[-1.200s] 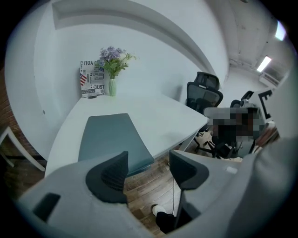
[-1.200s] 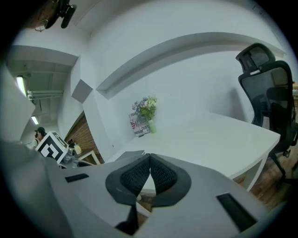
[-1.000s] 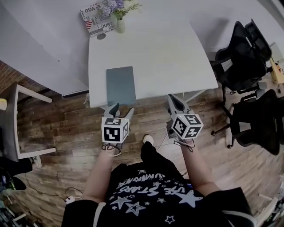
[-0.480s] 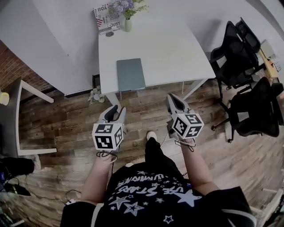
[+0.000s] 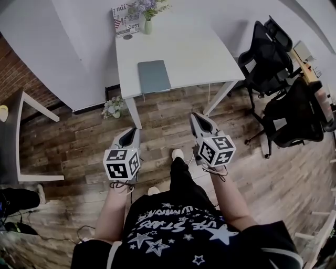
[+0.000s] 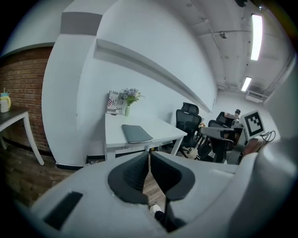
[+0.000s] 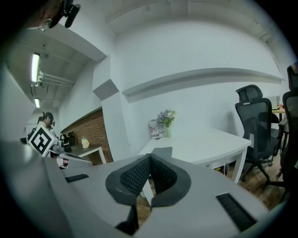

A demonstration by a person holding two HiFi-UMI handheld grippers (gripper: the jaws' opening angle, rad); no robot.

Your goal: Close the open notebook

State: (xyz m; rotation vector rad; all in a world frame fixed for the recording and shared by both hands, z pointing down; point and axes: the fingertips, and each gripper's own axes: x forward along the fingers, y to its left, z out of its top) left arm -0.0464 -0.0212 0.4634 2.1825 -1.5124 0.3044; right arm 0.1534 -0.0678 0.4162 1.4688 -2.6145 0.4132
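Observation:
The grey-green notebook (image 5: 154,76) lies closed and flat near the front edge of the white table (image 5: 194,52); it also shows in the left gripper view as the notebook (image 6: 136,134) and partly in the right gripper view as the notebook (image 7: 161,151). My left gripper (image 5: 130,134) hangs over the wooden floor well in front of the table, jaws shut with nothing between them. My right gripper (image 5: 197,120) is also over the floor, away from the table, jaws together and empty.
A vase of flowers (image 5: 147,14) and a printed card (image 5: 124,20) stand at the table's far end. Black office chairs (image 5: 268,58) sit to the right. A second small table (image 5: 21,136) is at the left. A flower bunch (image 5: 112,107) lies on the floor by the table leg.
Both grippers have drawn back from the table over the floor. The left gripper's jaws went from open to shut. The notebook stays closed on the table.

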